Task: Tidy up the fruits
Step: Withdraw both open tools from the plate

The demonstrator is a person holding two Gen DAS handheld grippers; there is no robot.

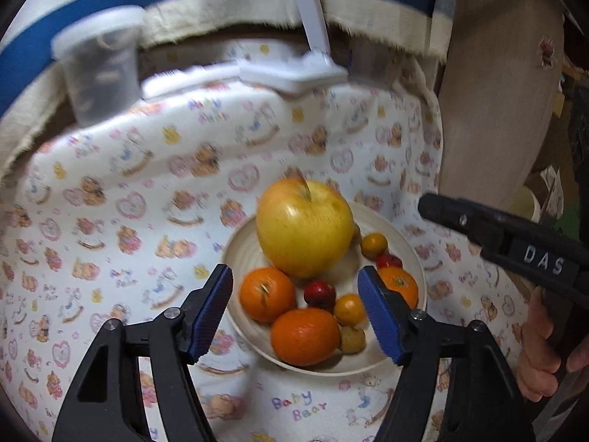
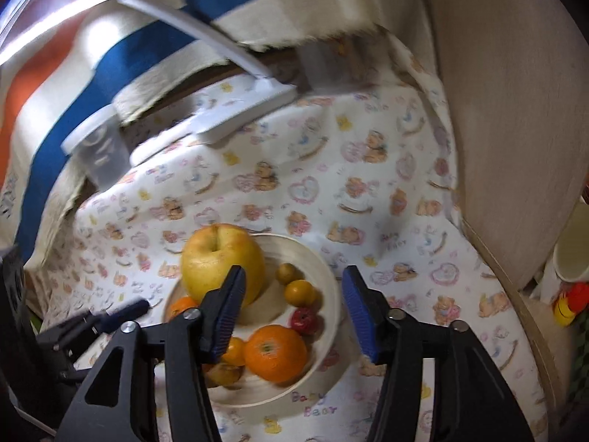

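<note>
The fruits sit heaped in a pale bowl (image 1: 235, 258) on a surface covered by a teddy-bear cloth (image 1: 110, 221). A big yellow apple (image 1: 303, 226) fills the far side; 3 oranges, the nearest (image 1: 305, 337) at the near rim, lie with small red and yellow fruits between them. The left tool (image 1: 296, 311) hangs above the bowl, spread wide and empty, its pads straddling the near fruit. The right tool (image 2: 292, 309) is likewise released, holding nothing, over the bowl's right half; its left pad covers part of the apple. At the far left stands a lidded plastic cup (image 1: 99, 62); a white lamp base (image 1: 294, 73) rests at the far edge. A beige chair back (image 2: 515, 110) rises on the right.
</note>
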